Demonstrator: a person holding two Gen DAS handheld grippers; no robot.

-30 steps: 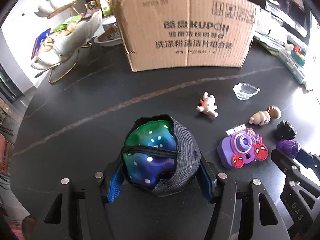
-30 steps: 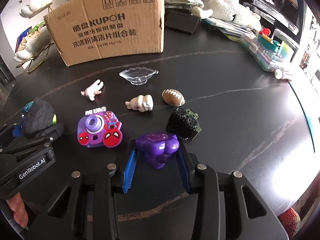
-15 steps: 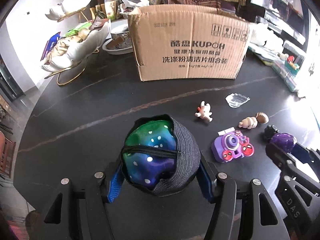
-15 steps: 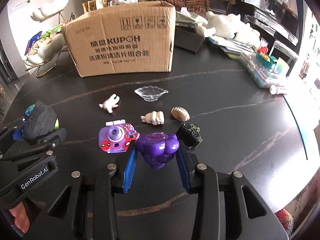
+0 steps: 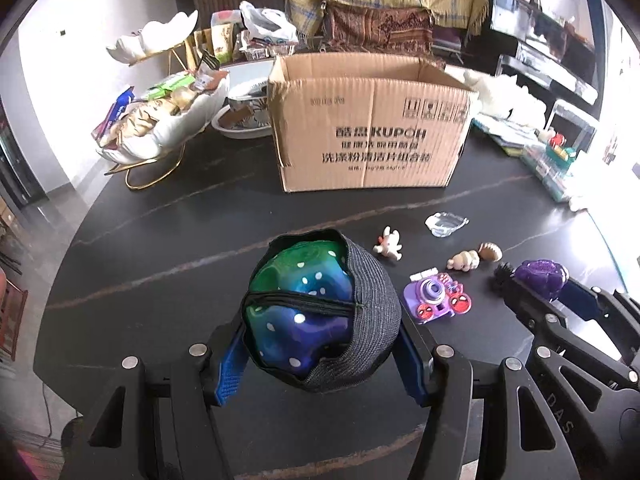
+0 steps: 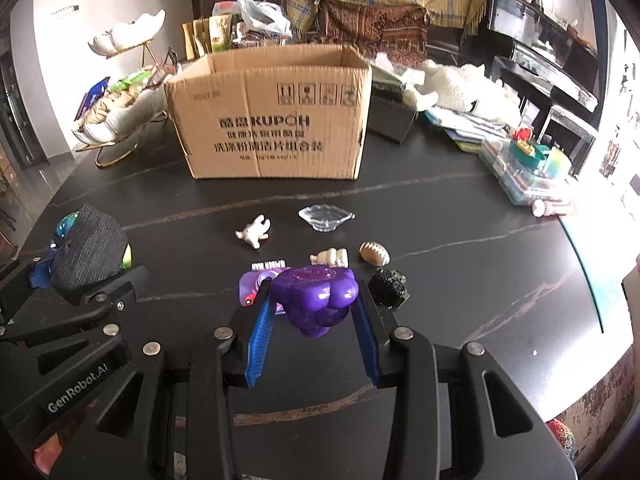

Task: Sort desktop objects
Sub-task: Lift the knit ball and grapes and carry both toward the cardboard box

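My left gripper (image 5: 320,344) is shut on a green-blue spotted ball in a grey knit pouch (image 5: 316,312), held above the black table (image 5: 160,240). The right gripper (image 6: 314,320) is shut on a purple grape toy (image 6: 316,300), also lifted; the same grape toy (image 5: 542,276) shows at the right of the left wrist view. An open cardboard box (image 5: 368,128) stands at the back of the table. On the table lie a purple toy camera (image 5: 434,300), a small white figure (image 5: 388,244), a clear dish (image 5: 446,224), a cream figure (image 6: 330,258), a toy football (image 6: 374,253) and a black toy truck (image 6: 388,286).
A white shell-shaped rack (image 5: 160,120) with snacks stands at the back left beside a bowl (image 5: 244,120). Plush toys (image 6: 460,88), books and plastic cases (image 6: 524,168) crowd the back right. The table edge (image 6: 588,280) curves along the right.
Both grippers have risen and pulled back with their loads; the box's open top has come into sight and the table items look smaller and farther.
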